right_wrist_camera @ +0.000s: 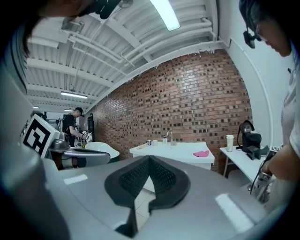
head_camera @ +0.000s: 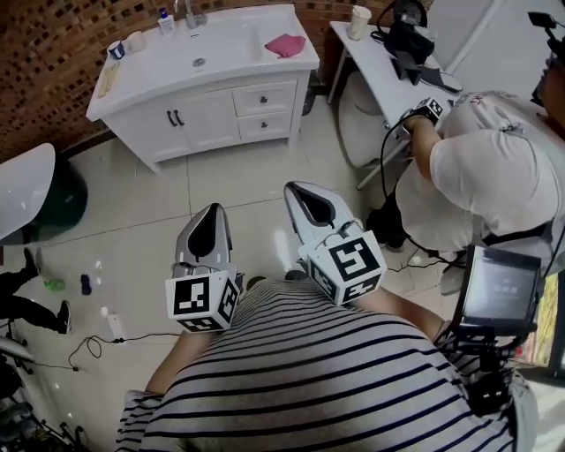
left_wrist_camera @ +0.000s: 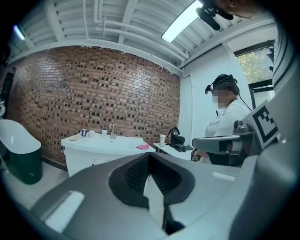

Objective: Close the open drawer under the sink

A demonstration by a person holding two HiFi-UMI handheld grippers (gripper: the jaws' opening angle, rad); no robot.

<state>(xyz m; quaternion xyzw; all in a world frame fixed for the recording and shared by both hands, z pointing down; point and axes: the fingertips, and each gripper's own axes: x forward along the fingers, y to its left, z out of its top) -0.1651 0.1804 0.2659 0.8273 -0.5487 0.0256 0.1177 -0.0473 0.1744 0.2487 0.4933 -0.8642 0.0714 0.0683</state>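
Note:
The white sink cabinet (head_camera: pixel 207 110) stands against the brick wall at the top of the head view, with two small drawers (head_camera: pixel 265 99) stacked on its right side. Both drawer fronts look near flush; I cannot tell if one stands ajar. My left gripper (head_camera: pixel 214 212) and right gripper (head_camera: pixel 297 188) are held close to my striped shirt, over the floor tiles and well short of the cabinet. Both are shut with nothing between the jaws. The cabinet (left_wrist_camera: pixel 101 154) shows beyond my left gripper (left_wrist_camera: pixel 149 157), and the cabinet (right_wrist_camera: pixel 180 152) also lies beyond my right gripper (right_wrist_camera: pixel 149 158).
A pink cloth (head_camera: pixel 285 44), a faucet (head_camera: pixel 187 12) and small bottles sit on the countertop. A white tub (head_camera: pixel 22 190) is at the left. A person (head_camera: pixel 494 177) works at a white desk (head_camera: pixel 380 75) on the right. Cables (head_camera: pixel 97 340) lie on the floor.

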